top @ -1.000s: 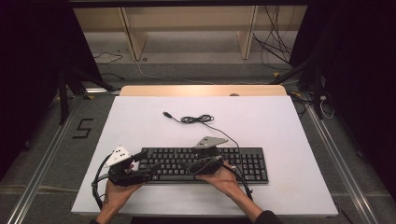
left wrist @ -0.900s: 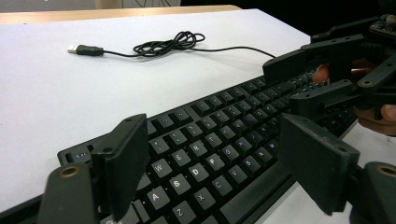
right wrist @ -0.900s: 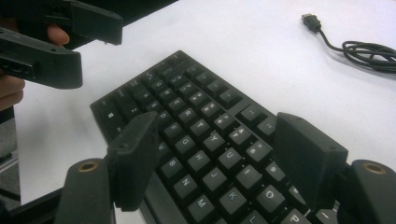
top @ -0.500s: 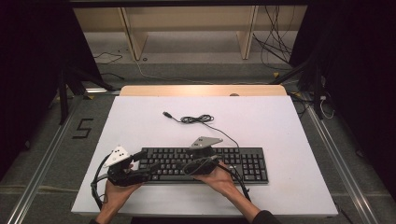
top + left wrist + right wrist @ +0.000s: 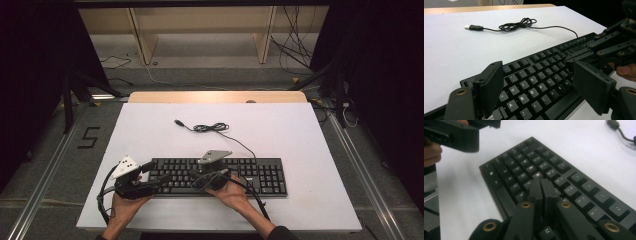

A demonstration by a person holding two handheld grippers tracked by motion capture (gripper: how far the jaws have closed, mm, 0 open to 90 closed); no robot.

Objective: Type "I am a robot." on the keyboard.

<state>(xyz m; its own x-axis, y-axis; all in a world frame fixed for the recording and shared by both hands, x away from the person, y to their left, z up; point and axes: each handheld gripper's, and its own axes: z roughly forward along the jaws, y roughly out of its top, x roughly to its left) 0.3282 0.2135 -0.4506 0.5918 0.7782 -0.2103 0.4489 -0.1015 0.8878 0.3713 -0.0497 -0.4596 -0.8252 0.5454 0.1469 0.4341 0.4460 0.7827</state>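
Now, from the high view: black keyboard (image 5: 220, 176) lying across the near half of the white table (image 5: 300, 130), its cable (image 5: 212, 128) coiled loosely behind it with the USB plug (image 5: 178, 122) free and well apart from anything. Left gripper (image 5: 159, 178) parked at the keyboard's left end, right gripper (image 5: 196, 180) over the middle keys — both hands low, probably so the tips can press single keys.

Next, the left gripper view: jaws standing wide, nothing between them but the letter rows of the keyboard (image 5: 536, 77) below; held open and idle, it seems, hovering over the left end rather than gripping. Right gripper (image 5: 571, 58) coming in from the right, tip down on the keys.

Then the right gripper view: right gripper (image 5: 541, 185) pinched tight, pads together and holding nothing, the joined tip resting on or just above a key in the letter block — closed likely to make one narrow point for typing.

Against the earlier high views: right jaws have just been closing with no thing between them; keyboard and cable lie unmoved
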